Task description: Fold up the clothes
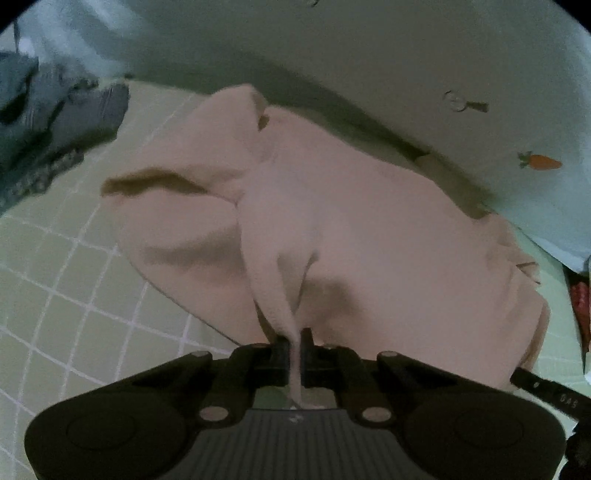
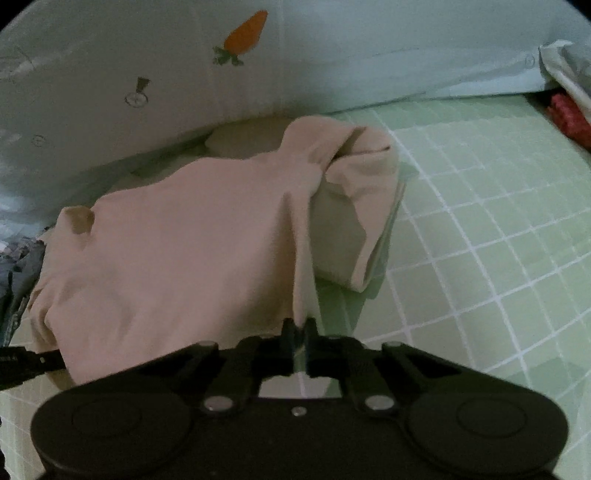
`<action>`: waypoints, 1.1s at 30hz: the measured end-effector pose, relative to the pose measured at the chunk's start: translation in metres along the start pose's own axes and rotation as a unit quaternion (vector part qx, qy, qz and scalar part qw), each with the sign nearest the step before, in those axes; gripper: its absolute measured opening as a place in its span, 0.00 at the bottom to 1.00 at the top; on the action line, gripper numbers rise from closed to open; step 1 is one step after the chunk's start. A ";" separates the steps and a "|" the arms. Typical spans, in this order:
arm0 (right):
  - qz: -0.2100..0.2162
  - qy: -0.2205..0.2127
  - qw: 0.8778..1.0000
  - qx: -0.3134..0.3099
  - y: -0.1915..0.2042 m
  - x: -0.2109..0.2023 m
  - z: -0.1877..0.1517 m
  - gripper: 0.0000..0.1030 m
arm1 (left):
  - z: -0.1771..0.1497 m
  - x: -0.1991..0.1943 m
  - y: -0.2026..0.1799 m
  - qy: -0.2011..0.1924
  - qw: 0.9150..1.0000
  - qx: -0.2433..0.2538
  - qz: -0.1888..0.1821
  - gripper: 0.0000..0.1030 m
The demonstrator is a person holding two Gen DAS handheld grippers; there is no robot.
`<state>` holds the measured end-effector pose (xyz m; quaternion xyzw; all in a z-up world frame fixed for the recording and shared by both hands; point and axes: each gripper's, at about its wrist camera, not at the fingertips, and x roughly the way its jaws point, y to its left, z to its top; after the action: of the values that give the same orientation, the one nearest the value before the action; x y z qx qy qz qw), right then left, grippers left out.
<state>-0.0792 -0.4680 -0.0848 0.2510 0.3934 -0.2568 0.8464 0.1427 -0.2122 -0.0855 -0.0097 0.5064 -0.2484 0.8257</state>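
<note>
A pale pink garment (image 1: 369, 229) lies rumpled on the green checked bed sheet (image 1: 55, 288). My left gripper (image 1: 294, 338) is shut on a pinch of the garment's near edge, with cloth running down between the fingers. In the right wrist view the same garment (image 2: 177, 251) spreads to the left and a folded sleeve part (image 2: 354, 206) hangs to the right. My right gripper (image 2: 301, 326) is shut on another fold of the garment's near edge. The tip of the other gripper shows at each view's edge (image 2: 26, 363).
A light blue cover with a carrot print (image 2: 245, 35) rises behind the garment. A dark grey garment heap (image 1: 48, 122) lies at the far left. Something red (image 2: 570, 118) lies at the right edge. Green checked sheet (image 2: 498, 258) extends to the right.
</note>
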 end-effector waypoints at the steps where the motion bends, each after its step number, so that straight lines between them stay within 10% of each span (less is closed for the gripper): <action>1: 0.001 -0.006 1.000 -0.002 -0.001 -0.006 0.000 0.03 | -0.001 -0.006 0.000 -0.006 1.000 0.005 -0.001 0.05; 13: 0.040 -0.136 0.990 -0.005 -0.031 -0.147 0.034 0.02 | 0.004 -0.139 -0.003 -0.119 0.991 0.038 -0.038 0.06; 18: 0.025 -0.087 0.996 -0.015 -0.024 -0.099 0.037 0.14 | -0.005 -0.085 -0.004 -0.075 0.997 0.020 0.013 0.13; 23: 0.011 -0.048 0.999 -0.014 -0.030 -0.062 0.013 0.36 | -0.030 -0.067 0.005 -0.041 0.999 -0.009 0.012 0.51; 33: 0.004 -0.042 0.999 0.004 -0.052 -0.056 -0.013 0.61 | -0.039 -0.059 0.019 -0.011 1.000 -0.015 -0.007 0.58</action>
<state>-0.1501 -0.4856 -0.0593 0.2454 0.3557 -0.2650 0.8620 0.0963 -0.1617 -0.0607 -0.0286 0.5006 -0.2463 0.8294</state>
